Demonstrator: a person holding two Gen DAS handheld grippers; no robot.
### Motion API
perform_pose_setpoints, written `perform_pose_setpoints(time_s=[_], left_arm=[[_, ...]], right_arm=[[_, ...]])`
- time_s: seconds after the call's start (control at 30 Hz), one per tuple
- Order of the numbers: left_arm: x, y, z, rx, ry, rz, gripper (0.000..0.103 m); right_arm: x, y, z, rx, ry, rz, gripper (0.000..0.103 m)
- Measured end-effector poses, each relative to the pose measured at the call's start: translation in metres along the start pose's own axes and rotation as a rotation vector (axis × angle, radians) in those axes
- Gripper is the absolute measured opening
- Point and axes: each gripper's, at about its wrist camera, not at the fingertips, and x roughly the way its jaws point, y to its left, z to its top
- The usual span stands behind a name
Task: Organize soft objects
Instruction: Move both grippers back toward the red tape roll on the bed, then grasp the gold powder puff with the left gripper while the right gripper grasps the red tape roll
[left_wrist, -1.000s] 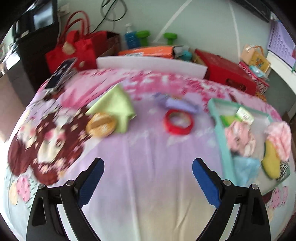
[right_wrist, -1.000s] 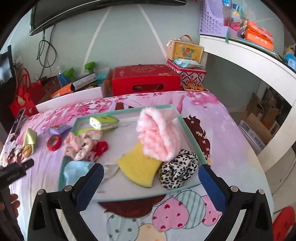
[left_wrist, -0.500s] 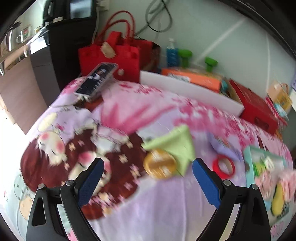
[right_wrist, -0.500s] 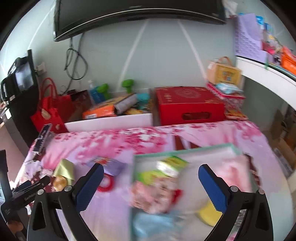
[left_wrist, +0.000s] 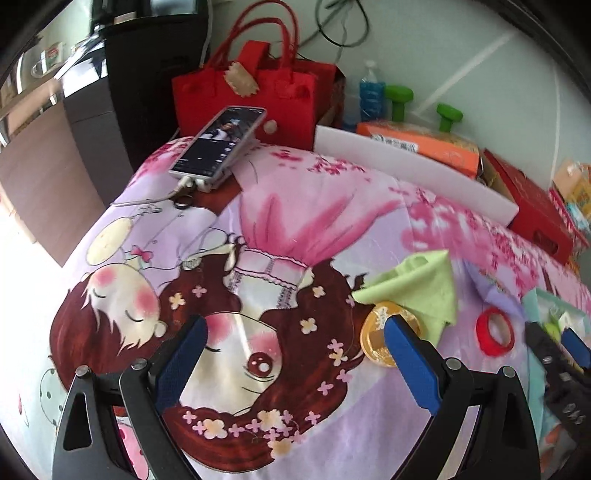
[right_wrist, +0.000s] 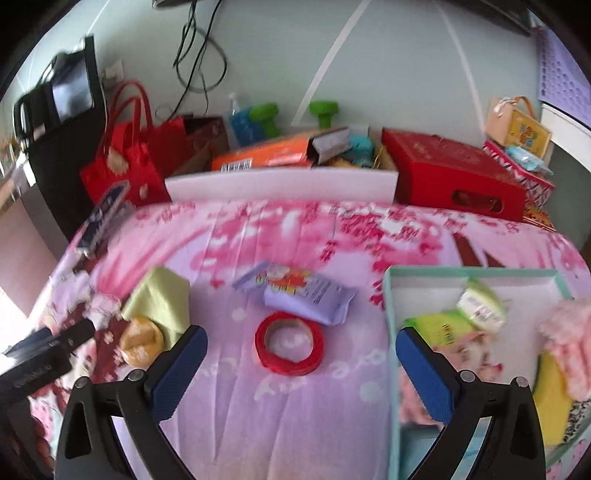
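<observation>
A light green cloth (left_wrist: 421, 284) lies folded on the pink cartoon bedsheet, with a gold disc (left_wrist: 376, 339) touching its near corner. My left gripper (left_wrist: 295, 363) is open and empty over the sheet; its right finger is just in front of the disc. My right gripper (right_wrist: 301, 373) is also open and empty, hovering just short of a red tape ring (right_wrist: 290, 343). Beyond the ring lies a purple packet (right_wrist: 299, 291). The green cloth (right_wrist: 159, 301) and the gold disc (right_wrist: 142, 341) show at left. A teal tray (right_wrist: 391, 314) at right holds a pink fluffy item (right_wrist: 569, 332), a yellow sponge (right_wrist: 550, 391) and small packets.
A phone (left_wrist: 219, 142) with a cable rests at the far left corner of the bed. Behind it stands a red bag (left_wrist: 251, 88). A white foam board (right_wrist: 280, 186), an orange box and a red box (right_wrist: 454, 177) line the far edge. The left gripper's body (right_wrist: 40, 354) shows at left.
Both views have swung left. The left gripper moved from facing the tape ring and tray to the cartoon print near the disc. The right gripper left the tray and now faces the tape ring.
</observation>
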Motion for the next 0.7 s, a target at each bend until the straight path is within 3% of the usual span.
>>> perform_pose_setpoints(time_s=[0.33, 0.47, 0.7], left_arm=[[0.019, -0.033, -0.007, 0.109, 0.038, -0.030, 0.096], [0.025, -0.043, -0.009, 0.136, 0.051, -0.069, 0.096], [0.035, -0.060, -0.014, 0.199, 0.057, -0.051, 0.092]], right_arm=[[0.039, 0.004, -0.015, -0.026, 0.119, 0.012, 0.087], [0.048, -0.004, -0.017, 0.001, 0.140, -0.001, 0.082], [0.051, -0.001, -0.017, -0.023, 0.134, -0.008, 0.075]])
